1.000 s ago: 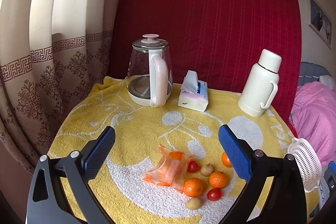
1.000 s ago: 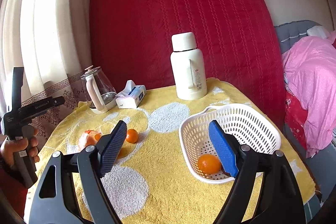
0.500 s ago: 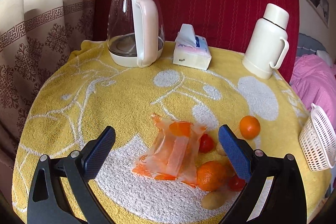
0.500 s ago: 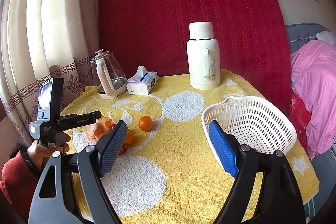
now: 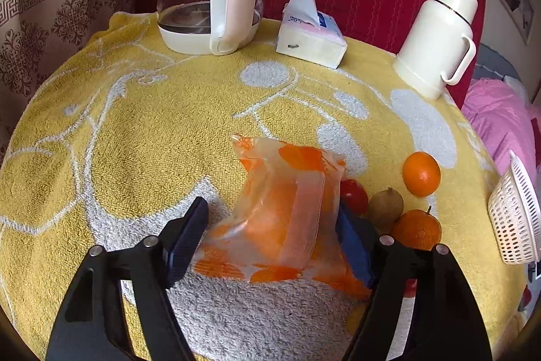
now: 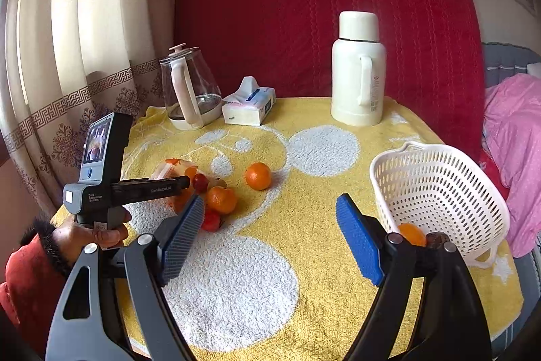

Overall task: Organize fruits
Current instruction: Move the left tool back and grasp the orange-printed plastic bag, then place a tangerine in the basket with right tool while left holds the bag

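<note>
Left gripper [image 5: 270, 235] is standing wide open, fingers straddling the orange plastic bag [image 5: 284, 212], not yet clamping. It has dropped low and close from a high hover a second ago, so a bag pickup looks imminent. Loose fruit is lying just right: tomato [image 5: 354, 196], kiwi [image 5: 385, 207], tangerines [image 5: 421, 173]. Right gripper [image 6: 270, 242] is hanging open, empty, beside the white basket [image 6: 439, 192], far right, holding one orange [image 6: 410, 234].
</note>
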Available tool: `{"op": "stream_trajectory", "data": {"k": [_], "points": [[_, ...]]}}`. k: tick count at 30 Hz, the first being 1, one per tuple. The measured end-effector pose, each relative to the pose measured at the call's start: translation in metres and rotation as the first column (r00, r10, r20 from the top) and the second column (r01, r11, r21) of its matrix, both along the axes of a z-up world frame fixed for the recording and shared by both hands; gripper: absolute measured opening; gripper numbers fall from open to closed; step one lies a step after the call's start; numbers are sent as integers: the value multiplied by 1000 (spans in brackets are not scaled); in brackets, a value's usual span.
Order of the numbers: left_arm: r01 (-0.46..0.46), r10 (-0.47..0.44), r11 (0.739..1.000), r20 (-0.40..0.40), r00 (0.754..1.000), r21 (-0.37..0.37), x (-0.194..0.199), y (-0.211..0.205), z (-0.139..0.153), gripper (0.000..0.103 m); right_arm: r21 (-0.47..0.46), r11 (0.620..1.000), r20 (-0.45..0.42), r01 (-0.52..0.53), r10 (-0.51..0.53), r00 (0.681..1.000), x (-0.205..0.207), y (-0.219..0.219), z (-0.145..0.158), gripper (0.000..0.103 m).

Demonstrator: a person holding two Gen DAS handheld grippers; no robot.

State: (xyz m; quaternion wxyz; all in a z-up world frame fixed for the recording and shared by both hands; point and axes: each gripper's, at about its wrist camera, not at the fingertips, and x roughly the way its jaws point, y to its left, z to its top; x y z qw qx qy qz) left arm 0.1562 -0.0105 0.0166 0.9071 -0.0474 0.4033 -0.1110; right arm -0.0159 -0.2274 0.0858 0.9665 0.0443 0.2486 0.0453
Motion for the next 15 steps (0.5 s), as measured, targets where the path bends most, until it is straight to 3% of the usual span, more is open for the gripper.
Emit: {"op": "stream_trajectory", "data": {"k": [7,15], "points": [[-27,29,997,25,999,-66,-5,13,4,59,6,1000,-58,-17,18,998,23,7,-11,81],[-78,93,990,133,987,-115,-23,28,25,57,-24,999,-119,-30,27,993,61,13,-22,81]]}}
